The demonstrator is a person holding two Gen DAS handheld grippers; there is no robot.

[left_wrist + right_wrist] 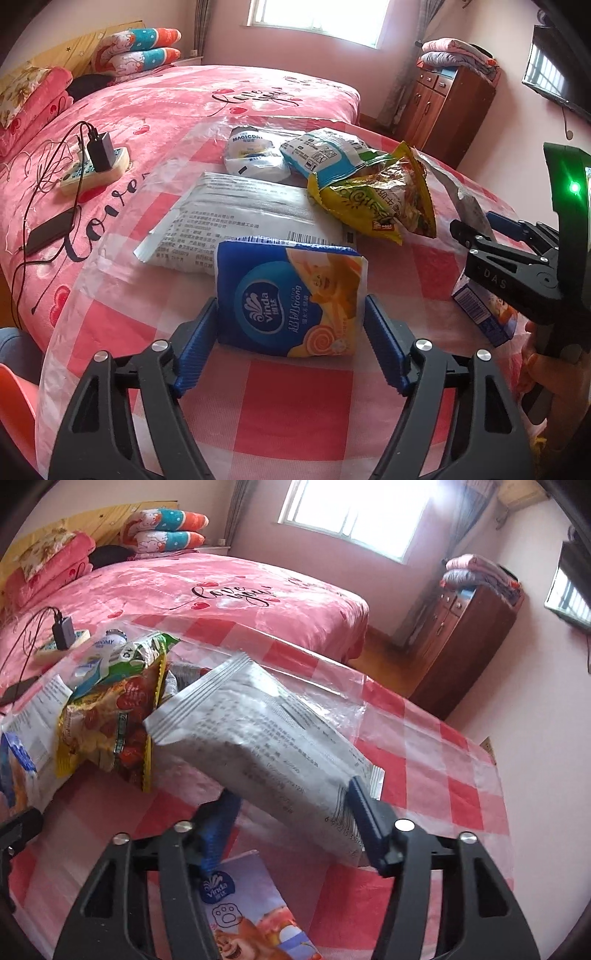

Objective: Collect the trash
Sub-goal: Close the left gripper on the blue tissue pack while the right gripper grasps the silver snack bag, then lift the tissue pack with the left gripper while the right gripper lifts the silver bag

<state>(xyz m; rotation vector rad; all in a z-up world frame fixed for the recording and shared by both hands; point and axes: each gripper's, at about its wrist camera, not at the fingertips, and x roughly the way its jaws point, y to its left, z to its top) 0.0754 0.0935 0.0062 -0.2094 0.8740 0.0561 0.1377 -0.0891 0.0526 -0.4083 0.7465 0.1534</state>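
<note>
We're straddling the Vinda tissue pack point(291, 299) near on the counter point(295, 402) w/ left tongs point(290, 332) wide: soft, light, squeezable mid-body. Right tongs point(295, 823) are pinching the silver wrapper point(258, 738) aloft: crinkly, slippery.

Blue and orange soft tissue pack point(291, 299). Yellow crinkly snack bag point(373, 195). Silver-grey printed wrapper point(266, 734). Pink-and-white checked plastic table cover point(291, 413).
</note>
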